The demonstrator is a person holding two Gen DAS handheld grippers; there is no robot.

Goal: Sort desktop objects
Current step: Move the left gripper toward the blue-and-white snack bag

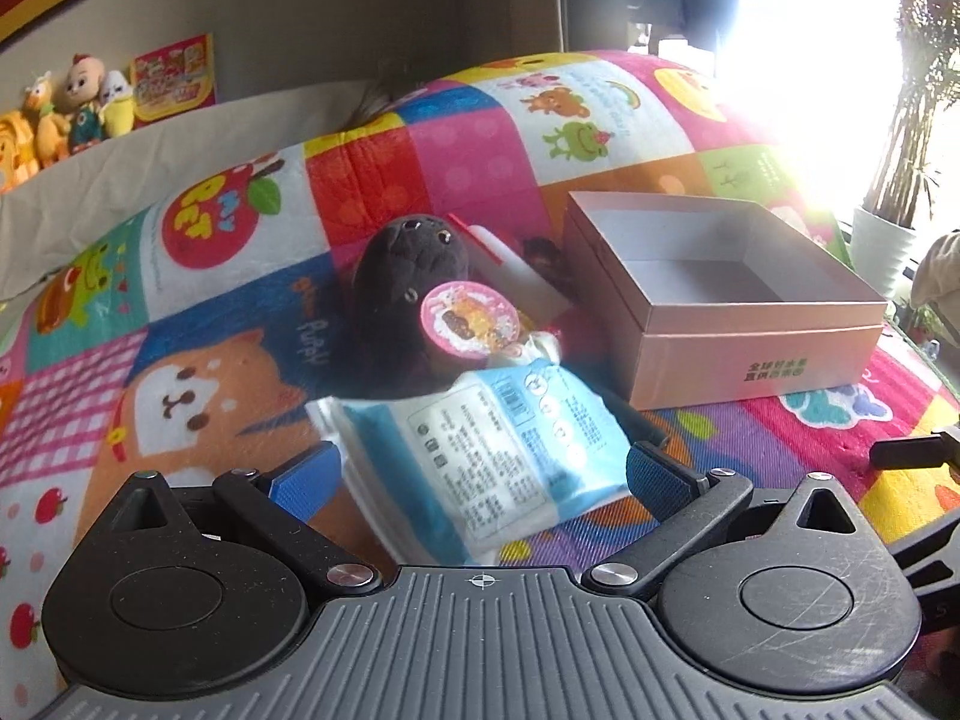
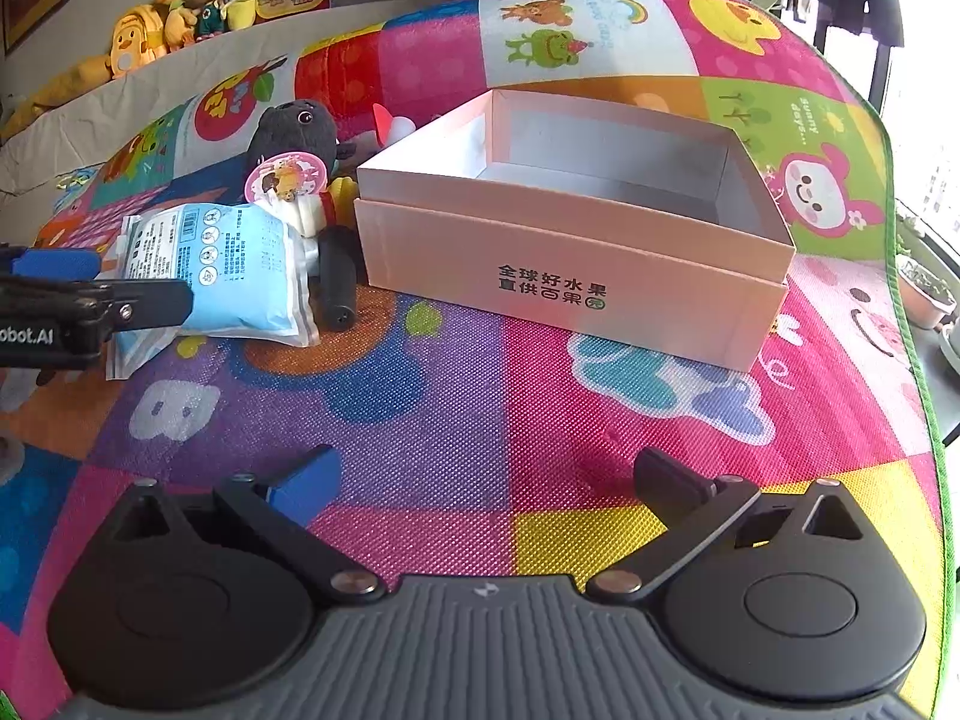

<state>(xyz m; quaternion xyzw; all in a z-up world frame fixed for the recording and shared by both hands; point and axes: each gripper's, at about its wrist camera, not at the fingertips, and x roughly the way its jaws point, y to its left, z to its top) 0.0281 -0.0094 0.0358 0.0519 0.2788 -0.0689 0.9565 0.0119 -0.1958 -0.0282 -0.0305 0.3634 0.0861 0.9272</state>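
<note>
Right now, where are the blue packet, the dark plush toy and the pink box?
Blue packet [image 1: 510, 450]: left wrist view, on its printed label.
Dark plush toy [image 1: 408, 264]: left wrist view, on its face.
Pink box [image 2: 540, 252]: right wrist view, on its front wall.

Plush toys [image 2: 180, 12] on ledge, potted plant [image 1: 888, 240] by window.
</note>
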